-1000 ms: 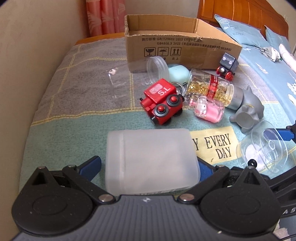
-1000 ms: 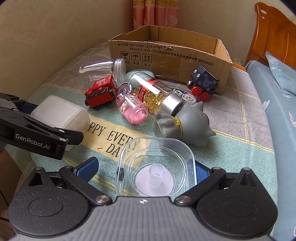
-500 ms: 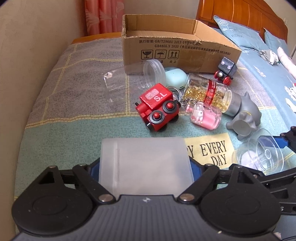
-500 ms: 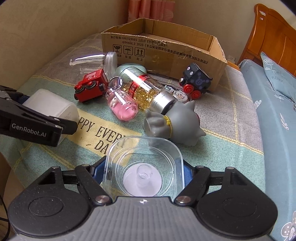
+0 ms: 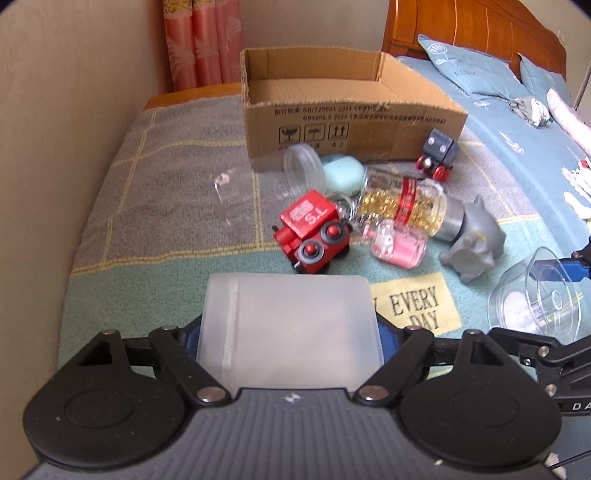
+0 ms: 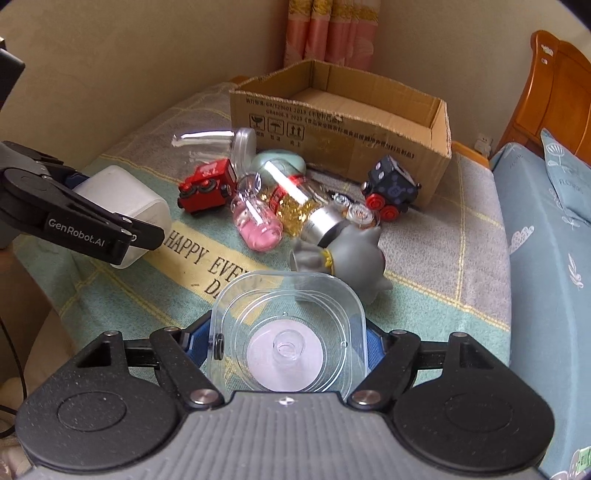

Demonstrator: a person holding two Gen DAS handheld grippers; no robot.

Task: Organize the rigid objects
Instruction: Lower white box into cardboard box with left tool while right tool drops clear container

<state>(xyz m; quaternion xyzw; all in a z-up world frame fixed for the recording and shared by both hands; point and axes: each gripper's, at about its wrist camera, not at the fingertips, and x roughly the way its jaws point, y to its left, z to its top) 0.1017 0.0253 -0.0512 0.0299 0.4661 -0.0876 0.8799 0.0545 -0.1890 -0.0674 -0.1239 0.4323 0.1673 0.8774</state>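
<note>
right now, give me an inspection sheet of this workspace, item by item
surface: checked blanket on a bed.
job's things: cardboard box, open, nothing seen inside; frosted white box; clear container.
clutter: red toy train, capsule bottle, pink bottle, grey figurine, dark toy train, clear jar lying down.
grippers: left gripper closing, pads on the frosted white box; right gripper clamps the clear container.
cables: dark cable at the left edge.
surroundings: wall, pink curtain, wooden headboard.
</note>
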